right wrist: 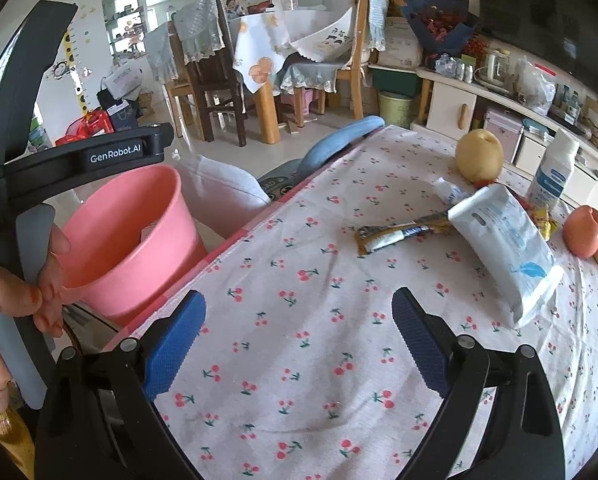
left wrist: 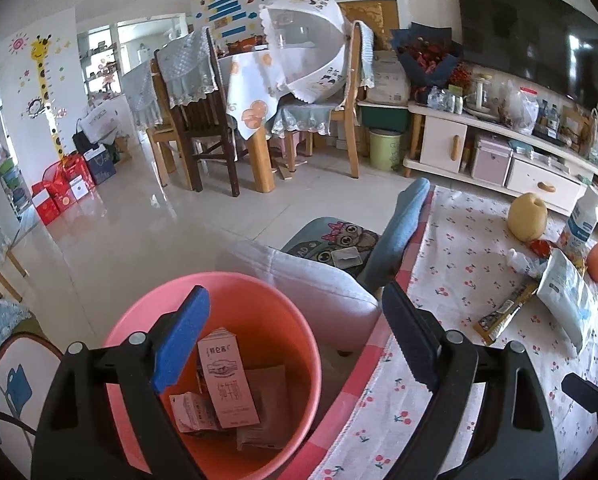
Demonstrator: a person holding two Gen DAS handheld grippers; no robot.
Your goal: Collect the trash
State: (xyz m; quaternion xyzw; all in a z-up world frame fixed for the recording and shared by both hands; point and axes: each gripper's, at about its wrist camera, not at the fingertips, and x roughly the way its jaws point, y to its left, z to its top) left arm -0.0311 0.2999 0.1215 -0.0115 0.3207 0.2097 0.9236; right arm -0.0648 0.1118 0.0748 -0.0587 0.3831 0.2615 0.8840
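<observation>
A pink bin [left wrist: 235, 312] stands on the floor beside the cherry-print table [left wrist: 439, 360]. Inside it lie a pink milk carton [left wrist: 225, 380] and other flattened packets. My left gripper [left wrist: 295, 340] hangs open and empty above the bin's mouth. My right gripper [right wrist: 299, 340] is open and empty over the bare tablecloth [right wrist: 299, 280]. On the table lie a brown snack wrapper [right wrist: 403, 234], a white-blue pouch [right wrist: 503, 248] and a small crumpled wrapper [right wrist: 451, 192]. The wrapper [left wrist: 503, 314] and pouch [left wrist: 567, 300] also show in the left wrist view. The bin [right wrist: 131, 240] shows left of the table.
A yellow pear [right wrist: 479, 156], a white bottle [right wrist: 553, 172] and an apple [right wrist: 583, 232] stand at the table's far side. A grey cushioned seat [left wrist: 311, 280] sits beside the bin. Dining chairs, a table and a TV cabinet [left wrist: 499, 148] lie beyond.
</observation>
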